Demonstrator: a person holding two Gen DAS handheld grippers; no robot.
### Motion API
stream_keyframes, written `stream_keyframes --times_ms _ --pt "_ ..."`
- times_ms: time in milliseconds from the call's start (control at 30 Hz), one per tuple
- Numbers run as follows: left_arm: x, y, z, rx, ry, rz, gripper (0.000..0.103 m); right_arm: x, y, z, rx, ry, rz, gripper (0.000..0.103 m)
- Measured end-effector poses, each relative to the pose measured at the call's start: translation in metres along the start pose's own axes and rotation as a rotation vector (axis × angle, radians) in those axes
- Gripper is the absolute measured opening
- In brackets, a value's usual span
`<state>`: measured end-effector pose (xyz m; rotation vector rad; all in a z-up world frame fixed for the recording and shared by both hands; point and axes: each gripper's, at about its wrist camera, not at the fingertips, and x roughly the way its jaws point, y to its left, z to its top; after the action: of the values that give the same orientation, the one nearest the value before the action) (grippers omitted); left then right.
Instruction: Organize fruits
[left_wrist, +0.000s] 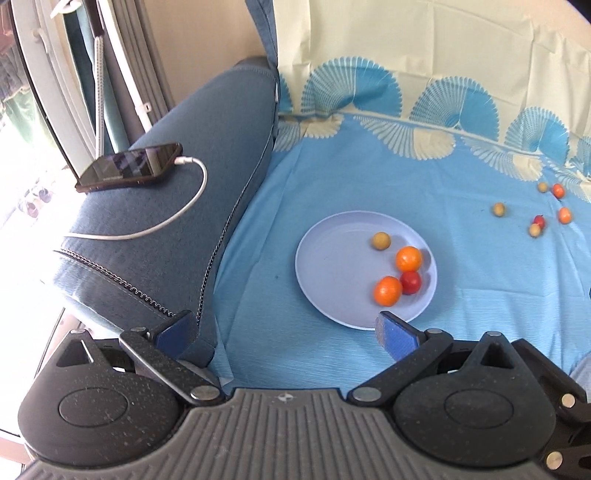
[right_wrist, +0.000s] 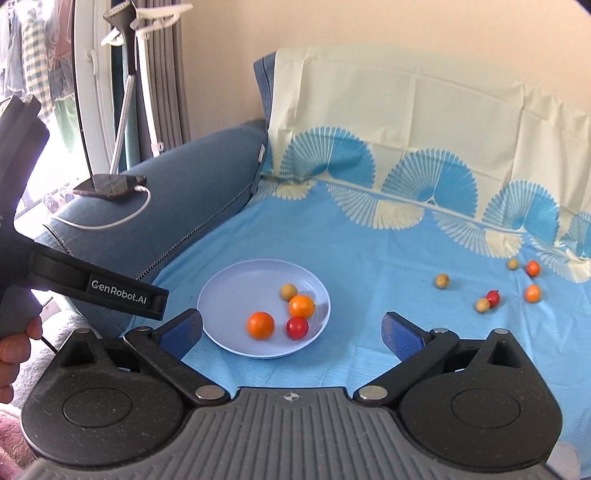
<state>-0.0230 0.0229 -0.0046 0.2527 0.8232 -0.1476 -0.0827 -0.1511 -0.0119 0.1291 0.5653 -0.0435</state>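
A sofa seat draped in a blue cloth (right_wrist: 369, 258) is shown. Four fruits sit on the plate (right_wrist: 229, 291); six loose fruits (right_wrist: 487, 301) (small, round, likely roll-prone) should be pinched gently across their middles. Left gripper (left_wrist: 284, 330) and right gripper (right_wrist: 291, 330) are spread, empty.

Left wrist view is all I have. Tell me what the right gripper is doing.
Observer: The right gripper is open and empty, its fingers on either side of the plate's near rim.
Operator: Say where my gripper shows from there.
Observer: The left gripper shows as a black body left of the plate, with a GenRobot.AI label on its side.
Operator: Report who is holding it.
Observer: Part of the person's hand shows at the frame's left edge, below that body.
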Motion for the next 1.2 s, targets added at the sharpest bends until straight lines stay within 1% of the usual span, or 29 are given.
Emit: stream_keyframes --times_ms 300,600,800,1200 --pt "-0.031 -0.006 -0.01 0.009 -0.051 -0.001 0.103 -0.03 0.0 -0.003 -0.002 -0.068 -0.009 0.102" --pt "-0.044 -0.003 -0.013 0.006 -0.078 0.003 0.103 -0.041 0.002 -0.005 -0.001 -0.093 -0.012 0.102" --pt "-0.041 0.001 -0.013 0.005 -0.067 -0.004 0.103 -0.042 0.003 -0.007 -0.007 -0.094 -0.016 0.102" --pt "-0.032 0.0 -0.013 0.013 -0.05 -0.01 0.103 -0.036 0.005 -0.007 -0.004 -0.069 -0.016 0.102"
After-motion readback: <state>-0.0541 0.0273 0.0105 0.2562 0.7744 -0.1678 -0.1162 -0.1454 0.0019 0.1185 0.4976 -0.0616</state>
